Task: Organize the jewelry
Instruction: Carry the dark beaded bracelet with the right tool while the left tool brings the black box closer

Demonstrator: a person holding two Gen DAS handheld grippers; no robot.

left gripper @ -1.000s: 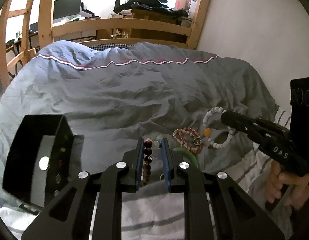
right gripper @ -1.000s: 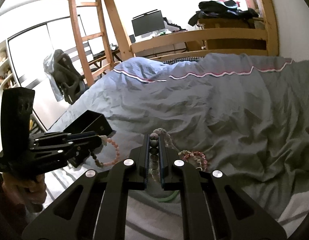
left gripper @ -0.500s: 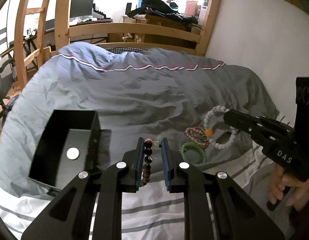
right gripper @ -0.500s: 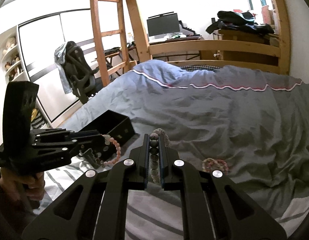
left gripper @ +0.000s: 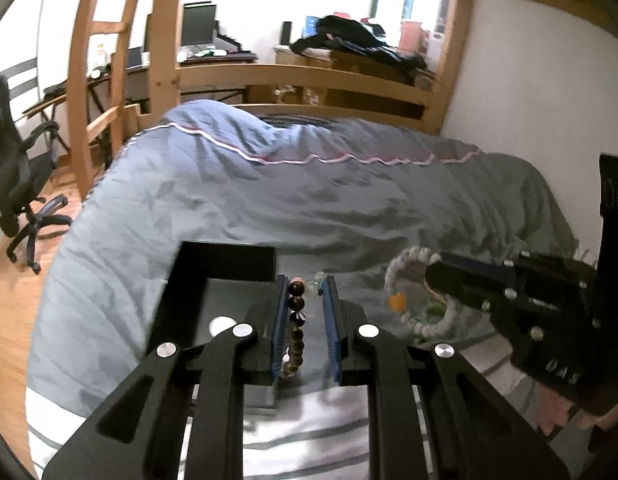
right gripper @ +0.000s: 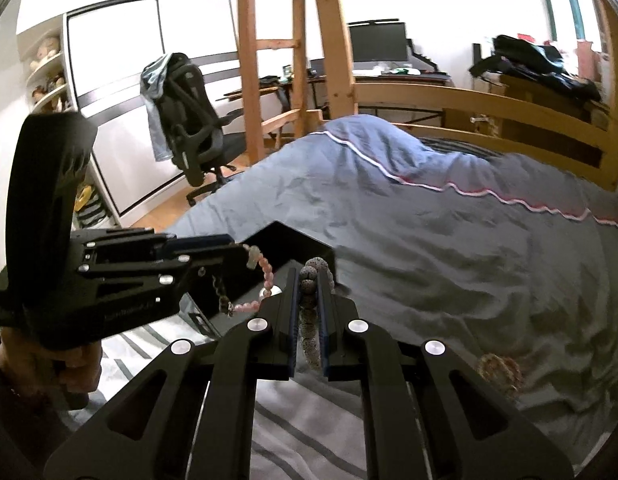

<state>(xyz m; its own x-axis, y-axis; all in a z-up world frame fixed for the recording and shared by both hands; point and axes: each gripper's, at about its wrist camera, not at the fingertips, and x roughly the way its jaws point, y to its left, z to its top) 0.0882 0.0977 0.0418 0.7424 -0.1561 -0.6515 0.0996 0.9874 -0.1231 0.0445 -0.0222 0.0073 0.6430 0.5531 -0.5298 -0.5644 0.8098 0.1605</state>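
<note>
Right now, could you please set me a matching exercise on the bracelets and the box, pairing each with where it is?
Things:
1. pink and brown bracelet
2. grey bead bracelet
3. black box
4. reddish bracelet

Places:
A. lying loose on the duvet
B. pinched in the right gripper
C. standing open on the bed
D. hanging from the left gripper

Pairs: 1-D, 2-B, 3-C, 4-A

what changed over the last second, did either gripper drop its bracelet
No drop. The left gripper carried its dark-and-pink bead bracelet leftward over the black box. The right gripper followed with the pale grey bead bracelet. Both grips unchanged; the box stayed put.
</note>
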